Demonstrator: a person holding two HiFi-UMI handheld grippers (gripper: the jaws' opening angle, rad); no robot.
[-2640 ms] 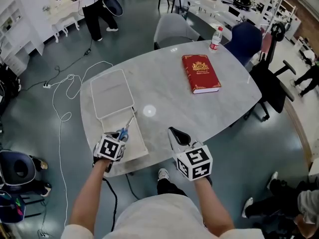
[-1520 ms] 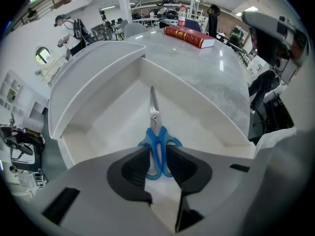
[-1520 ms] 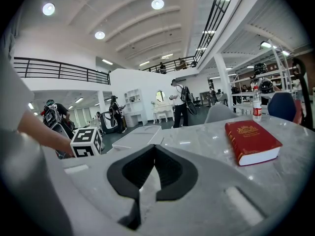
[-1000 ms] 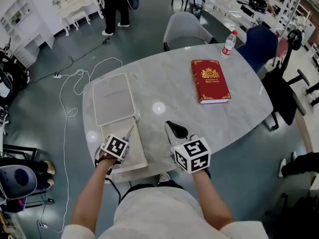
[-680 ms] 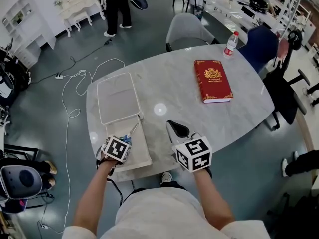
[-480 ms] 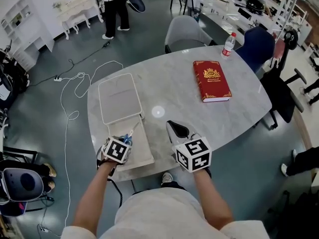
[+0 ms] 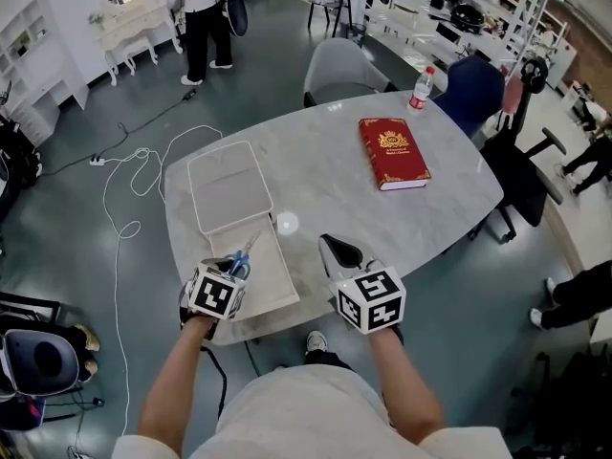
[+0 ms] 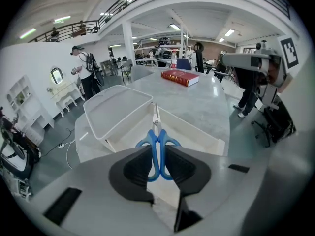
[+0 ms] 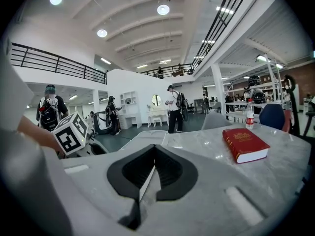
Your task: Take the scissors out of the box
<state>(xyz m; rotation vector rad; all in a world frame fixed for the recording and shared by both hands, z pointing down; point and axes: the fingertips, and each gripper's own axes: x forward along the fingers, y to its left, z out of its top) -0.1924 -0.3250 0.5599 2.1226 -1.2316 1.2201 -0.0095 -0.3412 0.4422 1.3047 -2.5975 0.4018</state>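
The scissors [image 7: 238,259] have blue handles and point away from me over the near end of an open white box [image 7: 273,277]. The box's lid [image 7: 226,185] lies flat behind it. My left gripper [image 7: 232,267] is shut on the scissors' handles. In the left gripper view the blue handles [image 8: 157,150] sit pinched in the left gripper [image 8: 158,154], and the blades [image 8: 156,121] reach out over the box [image 8: 189,132]. My right gripper [image 7: 336,250] hangs shut and empty over the table's near edge, right of the box. The right gripper [image 9: 154,152] also shows with its jaws together.
A red book [image 7: 393,152] lies on the marble table [image 7: 335,189] at the far right, with a water bottle [image 7: 418,75] behind it. A grey chair [image 7: 339,65] and a blue chair [image 7: 473,86] stand at the far side. A white cable [image 7: 129,189] trails on the floor at left.
The head view has shifted. My left gripper stays shut on the scissors at the box's near end. The right gripper has hardly moved.
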